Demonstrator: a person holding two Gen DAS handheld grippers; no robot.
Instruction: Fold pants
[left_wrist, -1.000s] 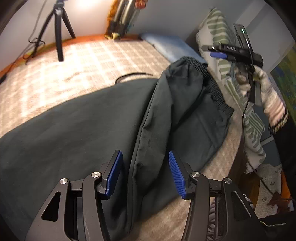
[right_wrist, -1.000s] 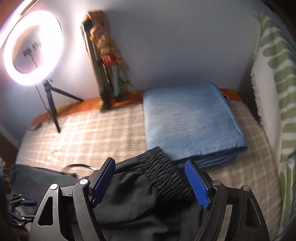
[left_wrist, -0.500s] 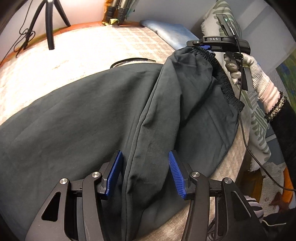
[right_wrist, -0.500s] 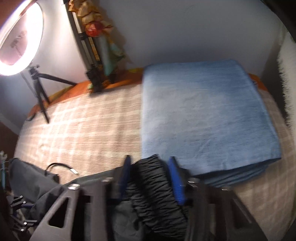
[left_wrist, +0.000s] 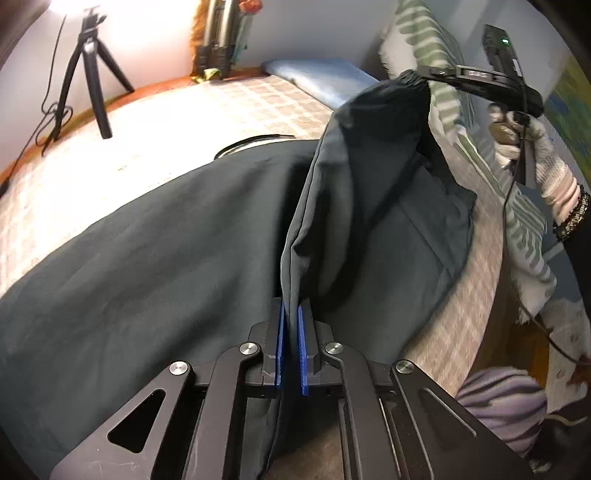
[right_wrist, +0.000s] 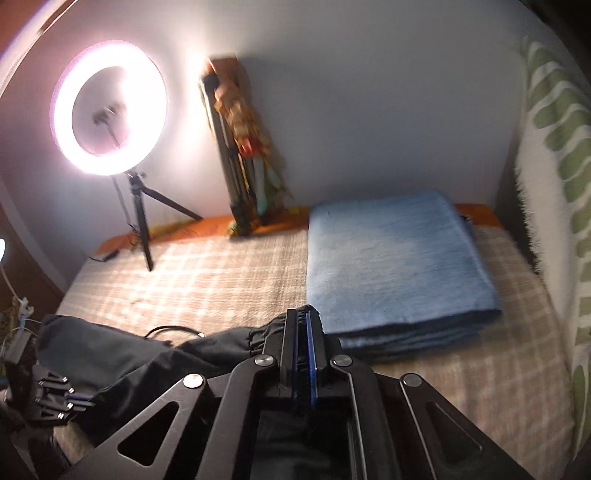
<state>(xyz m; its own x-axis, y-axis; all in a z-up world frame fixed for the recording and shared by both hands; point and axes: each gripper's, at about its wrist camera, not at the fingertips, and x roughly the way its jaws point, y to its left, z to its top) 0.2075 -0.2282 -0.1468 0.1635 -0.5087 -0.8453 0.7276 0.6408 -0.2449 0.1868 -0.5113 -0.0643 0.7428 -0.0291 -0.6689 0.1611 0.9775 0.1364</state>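
Observation:
Dark grey pants (left_wrist: 166, 258) lie spread over the checked bedcover (left_wrist: 166, 122). In the left wrist view my left gripper (left_wrist: 290, 314) is shut on a raised fold of the pants near the crotch seam, and cloth hangs up from its blue pads (left_wrist: 303, 354). At the top right, a gloved hand (left_wrist: 524, 147) holds my right gripper (left_wrist: 417, 75), which pinches the elastic waistband and holds it lifted off the bed. In the right wrist view my right gripper (right_wrist: 303, 325) is shut on the gathered waistband (right_wrist: 266, 332). The left gripper (right_wrist: 79, 400) shows at the lower left.
A folded blue blanket (right_wrist: 395, 266) lies just beyond the waistband. A lit ring light (right_wrist: 109, 112) on a tripod (left_wrist: 92, 81) stands at the far wall beside a leaning bundle (right_wrist: 243, 147). A green-patterned throw (right_wrist: 554, 147) hangs on the right. A black cable (right_wrist: 166, 330) lies by the pants.
Both grippers have shut on the pants: the left on the fold between its pads, the right on the waistband. The right gripper has since lifted the waistband.

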